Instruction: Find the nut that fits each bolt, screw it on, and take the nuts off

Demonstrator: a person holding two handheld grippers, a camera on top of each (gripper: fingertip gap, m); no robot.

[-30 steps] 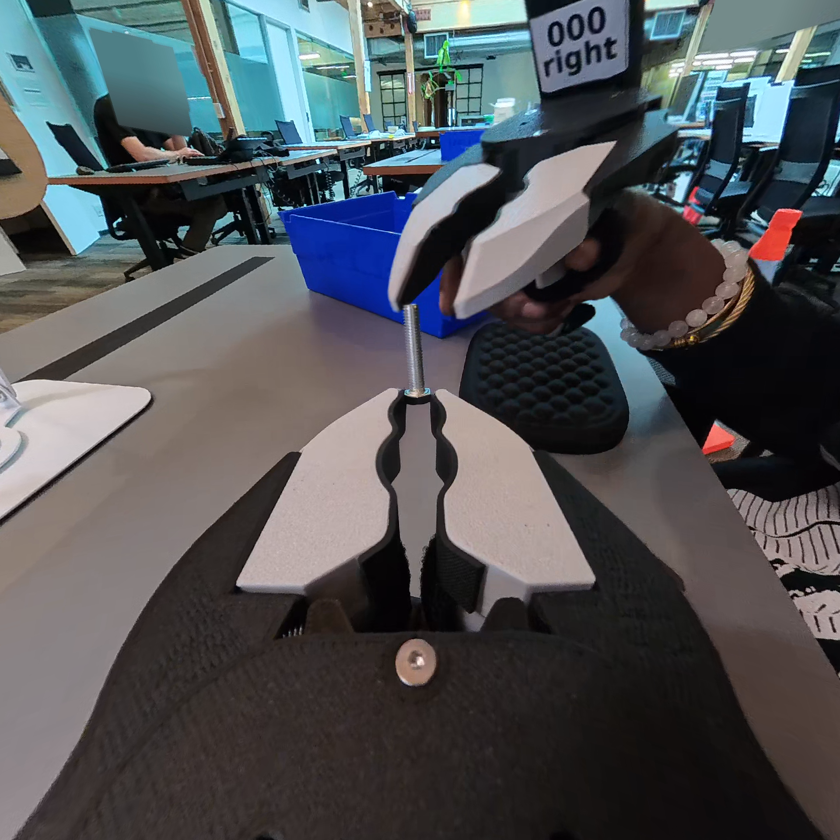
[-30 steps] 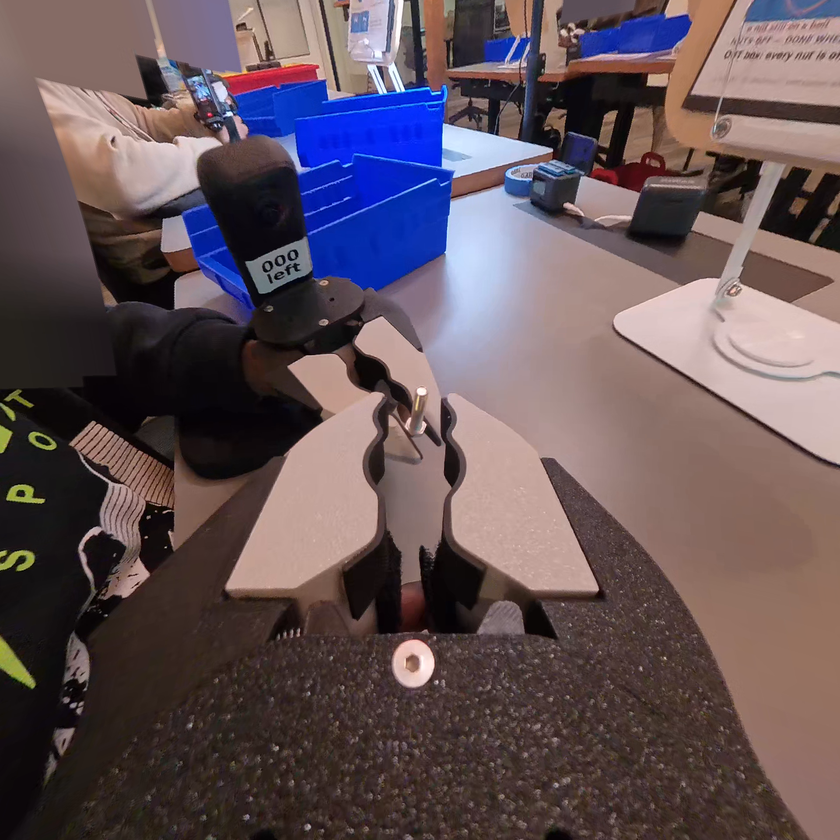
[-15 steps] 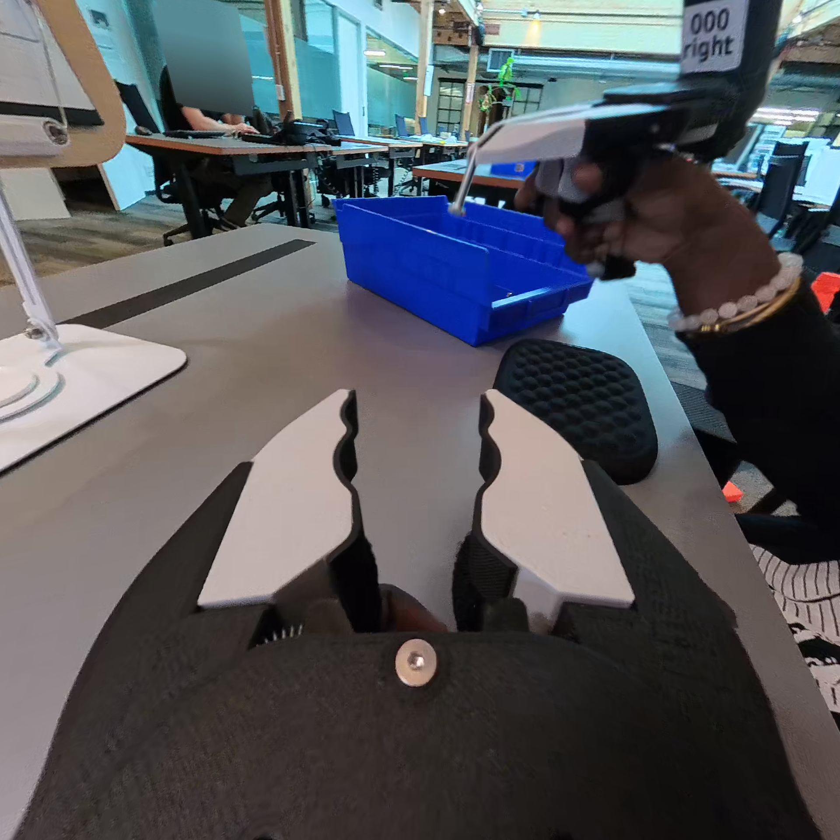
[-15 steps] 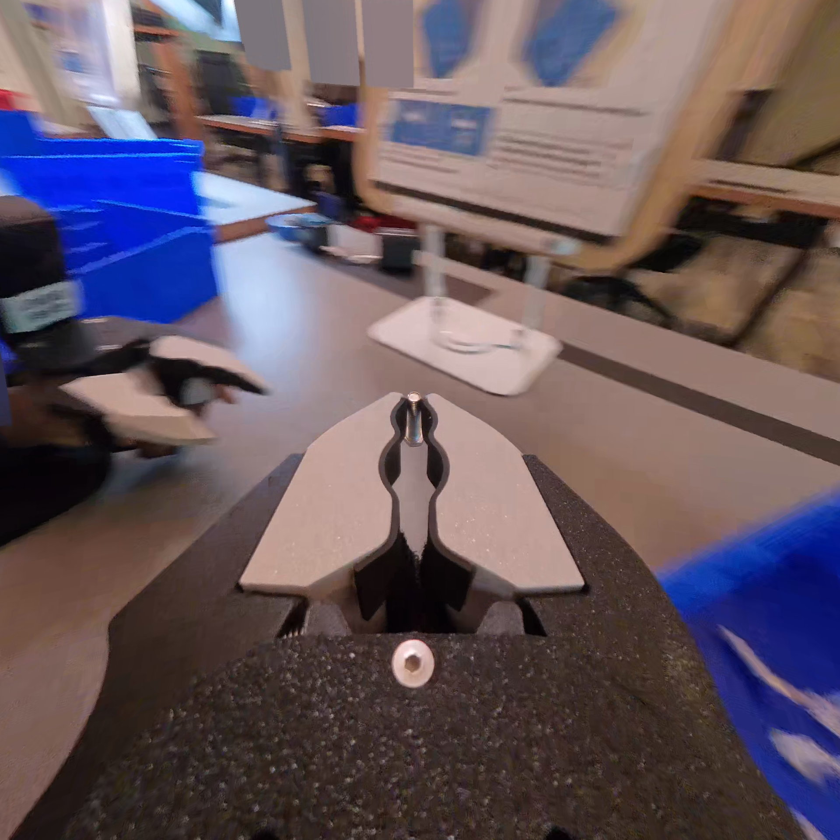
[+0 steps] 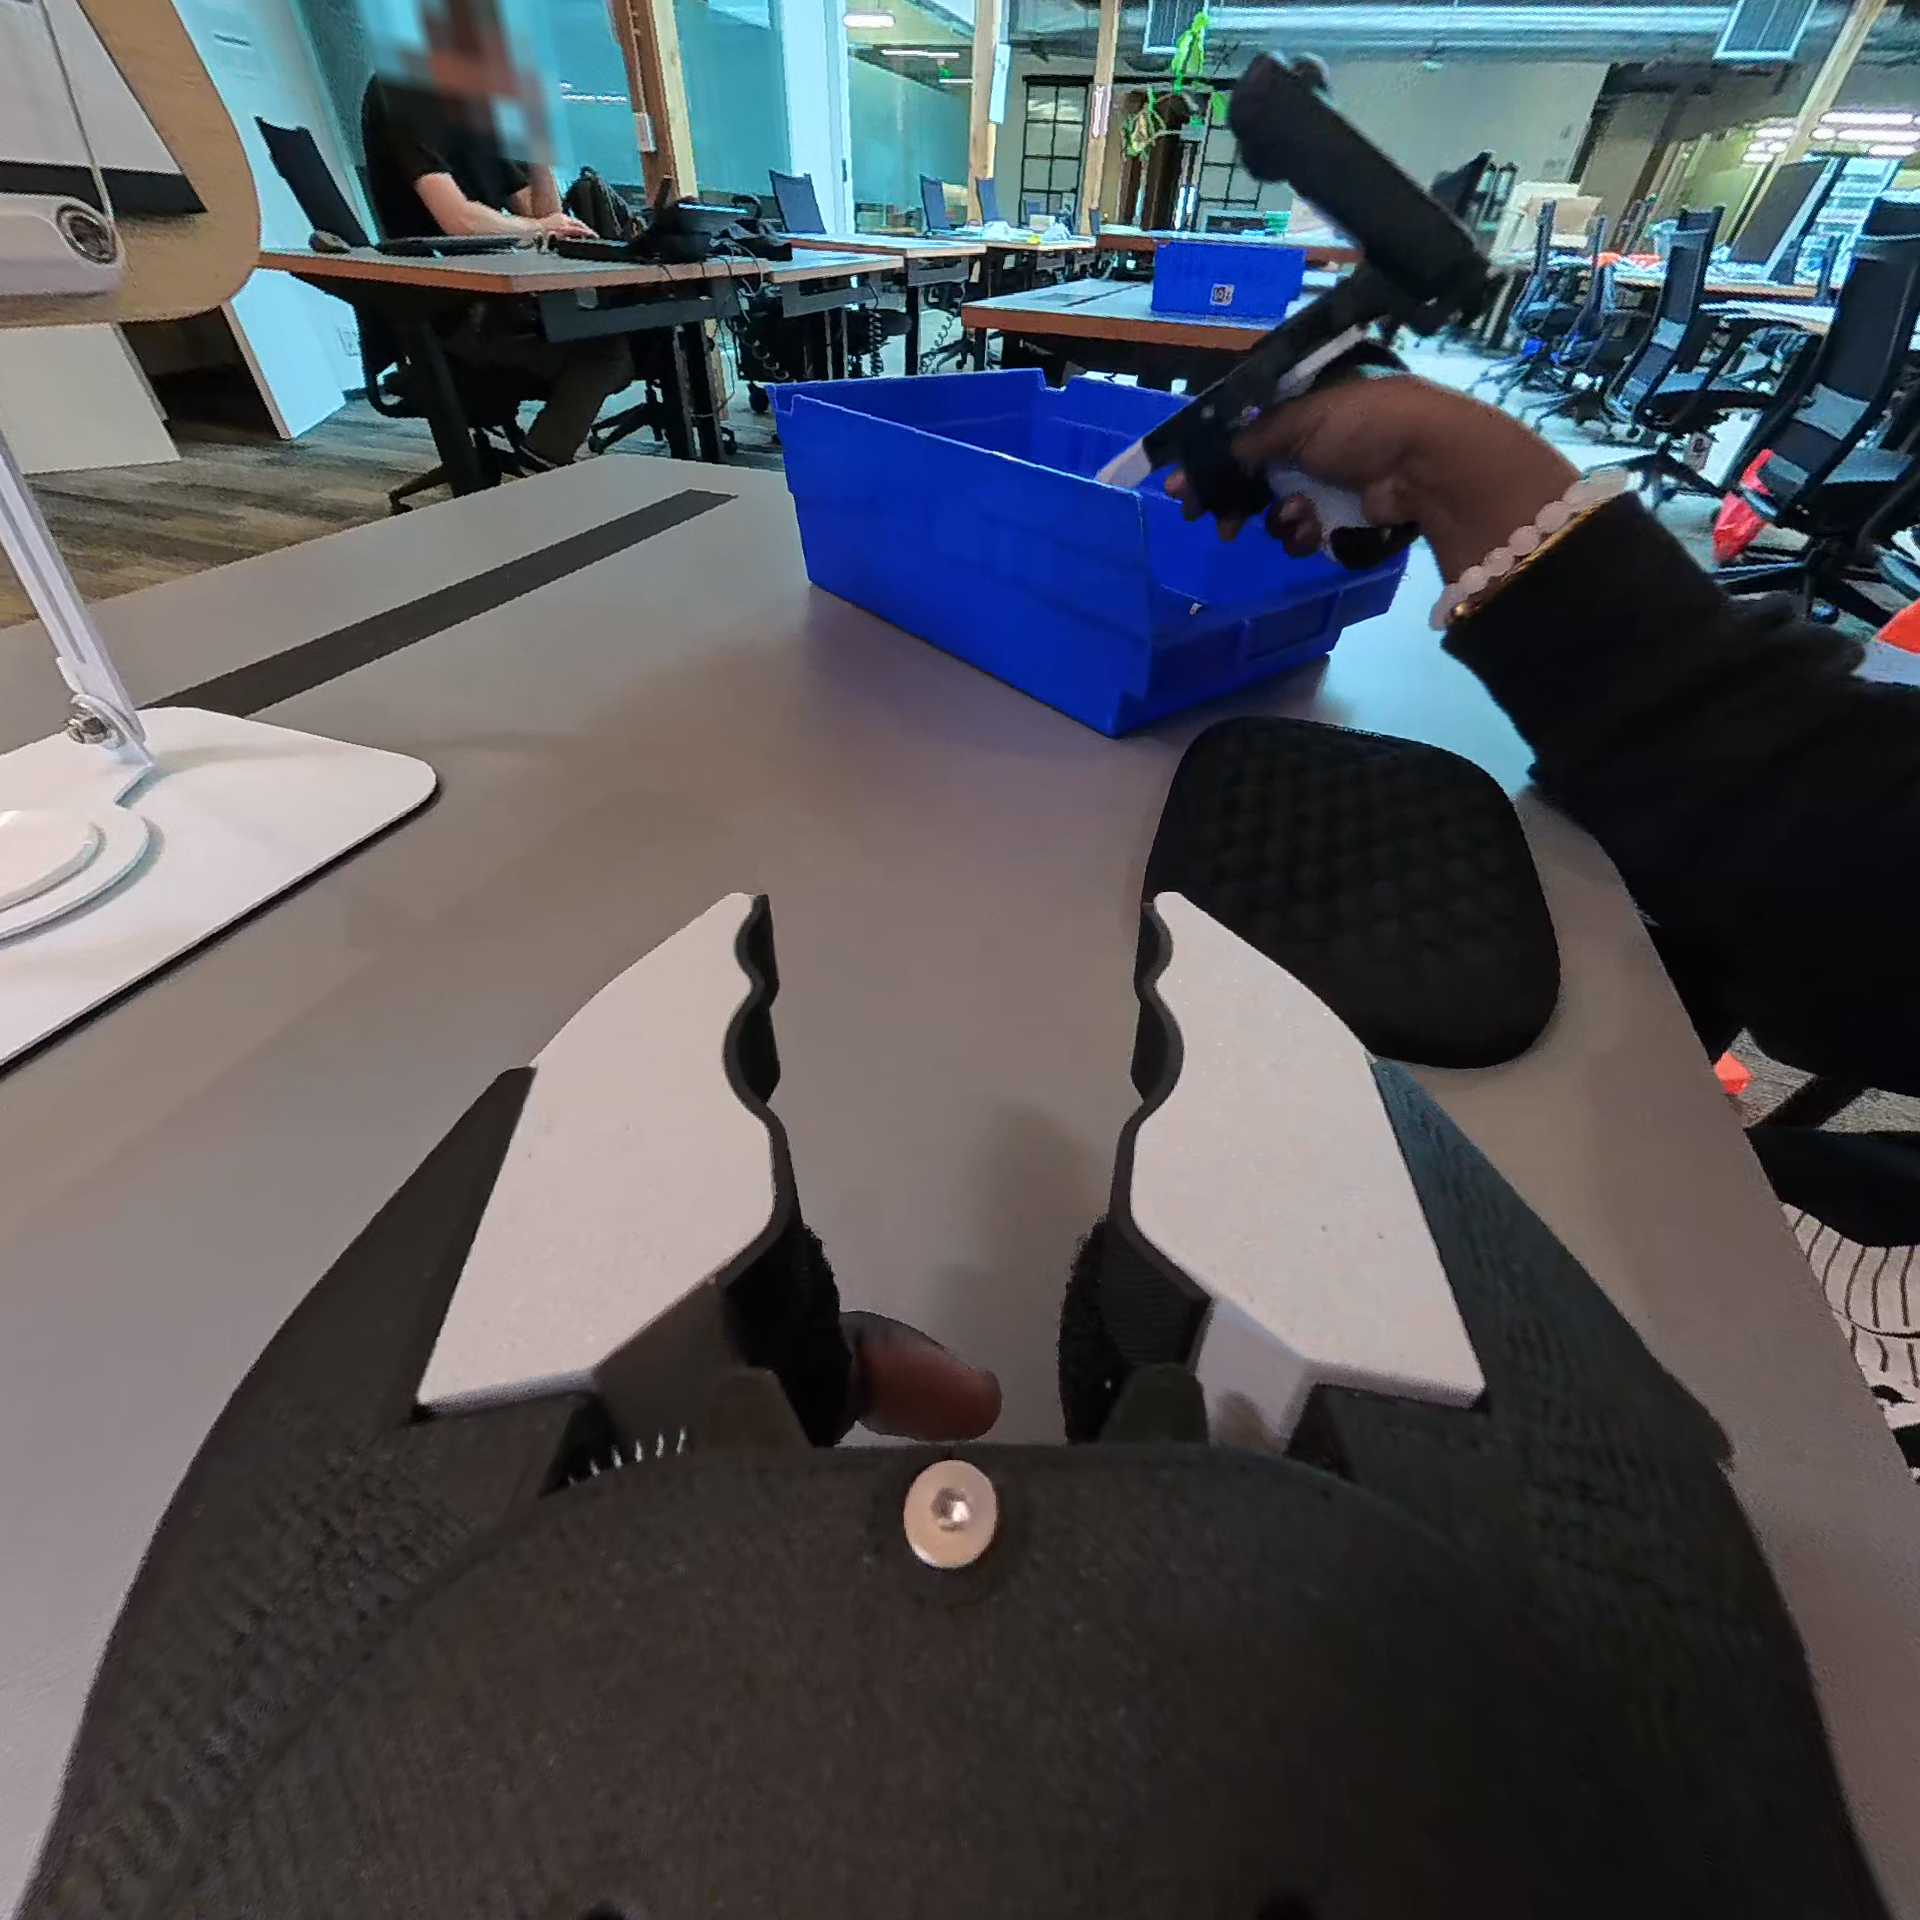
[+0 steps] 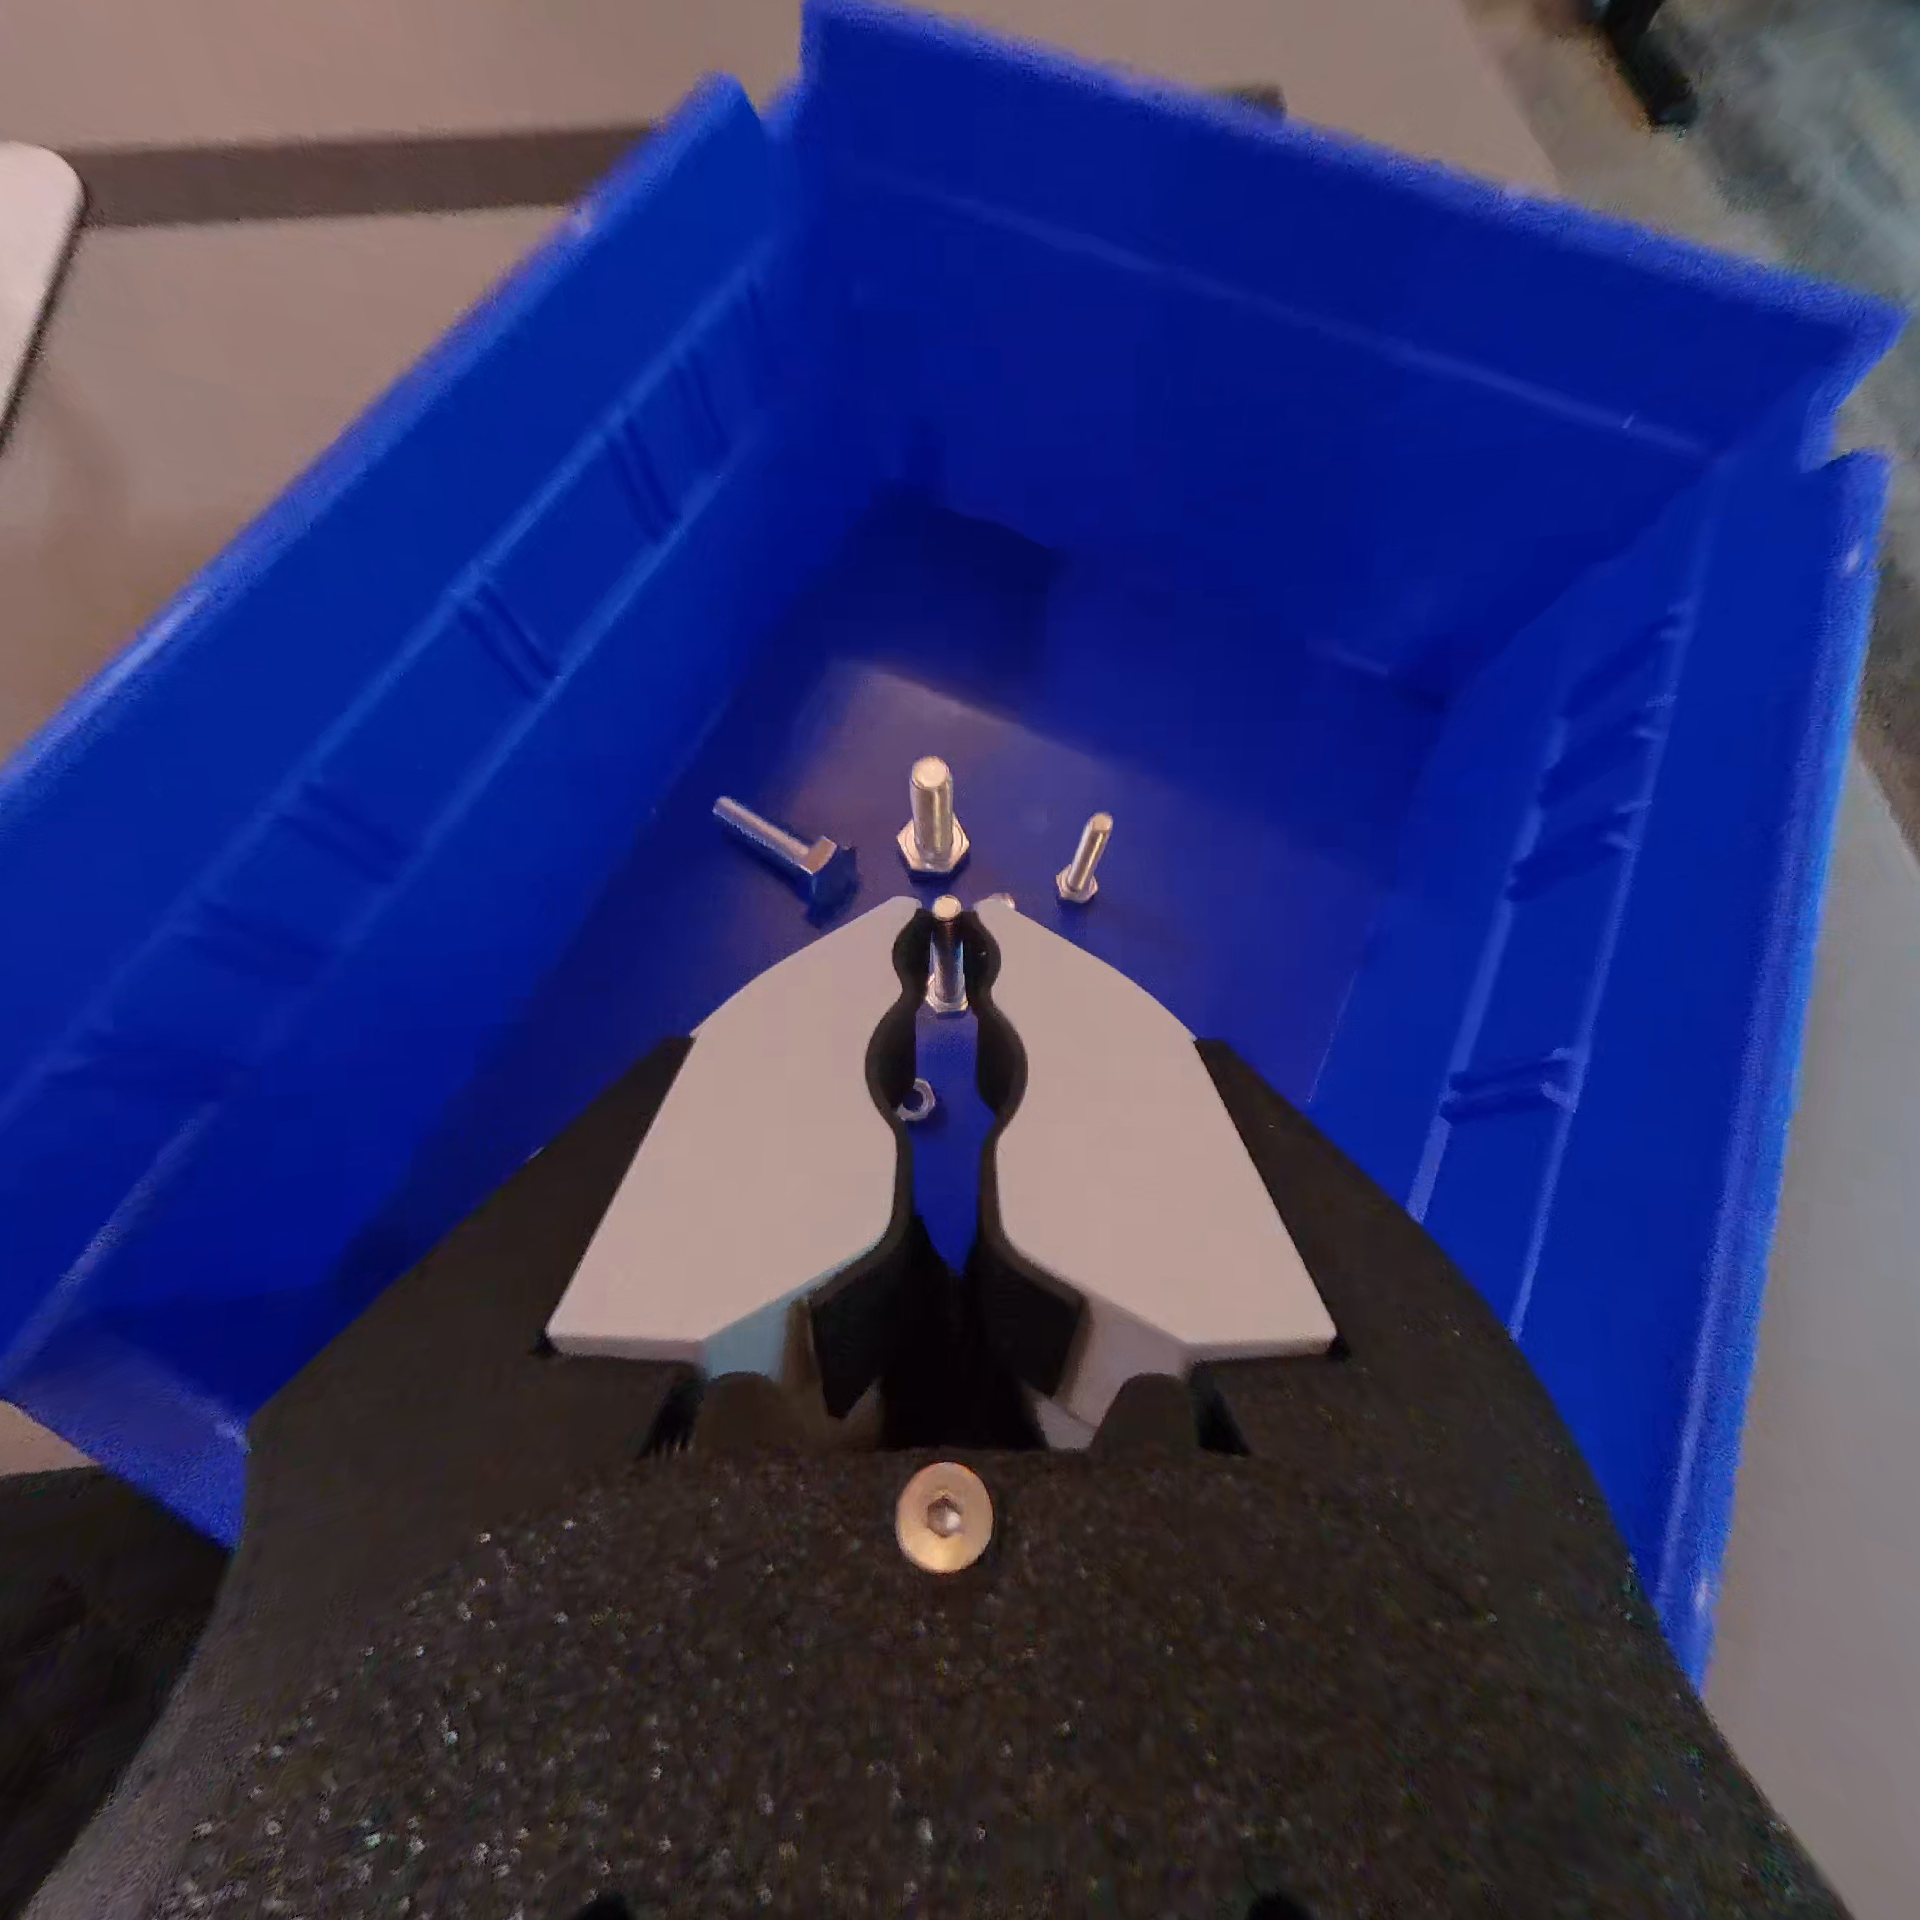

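My right gripper (image 6: 948,914) is shut on a small silver bolt (image 6: 945,961) and holds it low inside the blue bin (image 6: 468,644). Three more bolts (image 6: 932,821) lie or stand on the bin floor just beyond the fingertips. A small nut (image 6: 920,1101) shows through the gap between the fingers. My left gripper (image 5: 954,914) is open and empty above the grey table (image 5: 623,831). In the left wrist view the right gripper (image 5: 1127,465) dips over the near wall of the bin (image 5: 987,561), and its tips are hidden inside.
A black textured pad (image 5: 1351,883) lies right of the left gripper, in front of the bin. A white stand base (image 5: 208,810) sits at the left. The table edge runs along the right side, with a person's dark sleeve (image 5: 1714,810) over it. Spacing between my two grippers at the tips: around 40 centimeters.
The left gripper let go of the bolt and opened wide. The right gripper closed on the bolt, carried it away to the right and lowered it into the blue bin.
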